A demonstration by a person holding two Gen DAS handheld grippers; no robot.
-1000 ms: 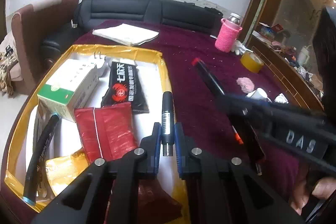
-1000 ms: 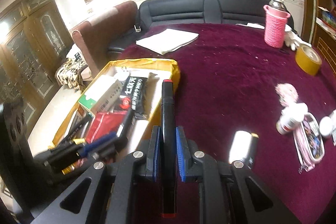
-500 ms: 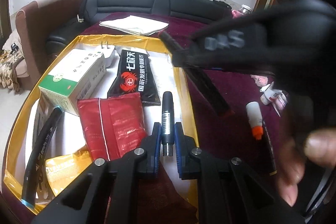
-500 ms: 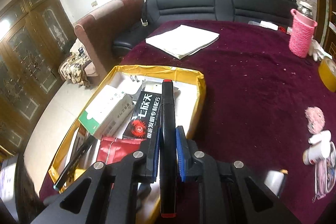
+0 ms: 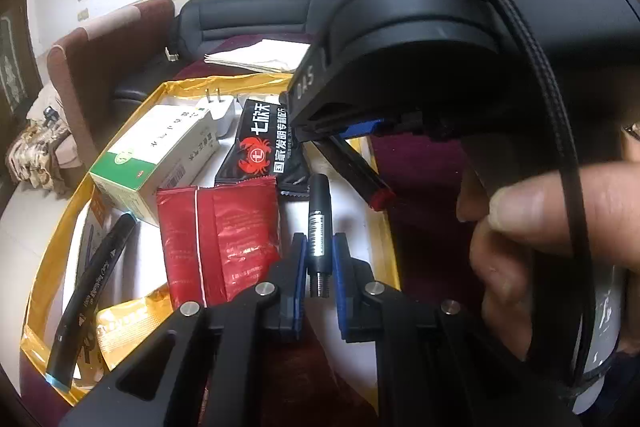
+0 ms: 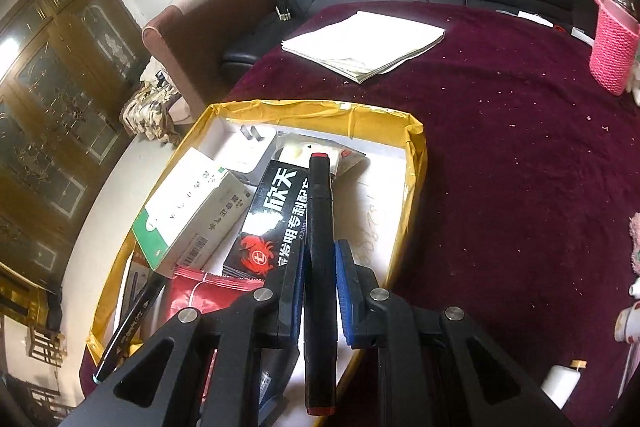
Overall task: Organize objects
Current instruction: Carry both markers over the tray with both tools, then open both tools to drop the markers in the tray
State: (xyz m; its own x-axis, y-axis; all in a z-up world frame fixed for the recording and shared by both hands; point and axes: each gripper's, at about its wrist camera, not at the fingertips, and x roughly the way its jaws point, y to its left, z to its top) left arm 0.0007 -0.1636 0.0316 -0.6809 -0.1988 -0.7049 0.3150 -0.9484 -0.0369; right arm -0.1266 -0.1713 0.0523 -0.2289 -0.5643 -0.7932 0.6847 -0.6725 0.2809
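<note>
Crowding tray (image 6: pixel 416 163): box (image 6: pixel 188 211) | black sachet (image 6: pixel 272 223) | red packet (image 5: pixel 216 239)

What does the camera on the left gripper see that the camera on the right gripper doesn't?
Only the left wrist view shows the person's hand on the black right gripper, and the small black cylinder with a threaded metal tip clamped in the left gripper.

Only the right wrist view shows the pink knitted holder on the dark red tablecloth, and the brown doors at the left.

Both show the gold-edged tray, the green and white box, the black crab packet and the red-capped black marker that the right gripper holds.
</note>
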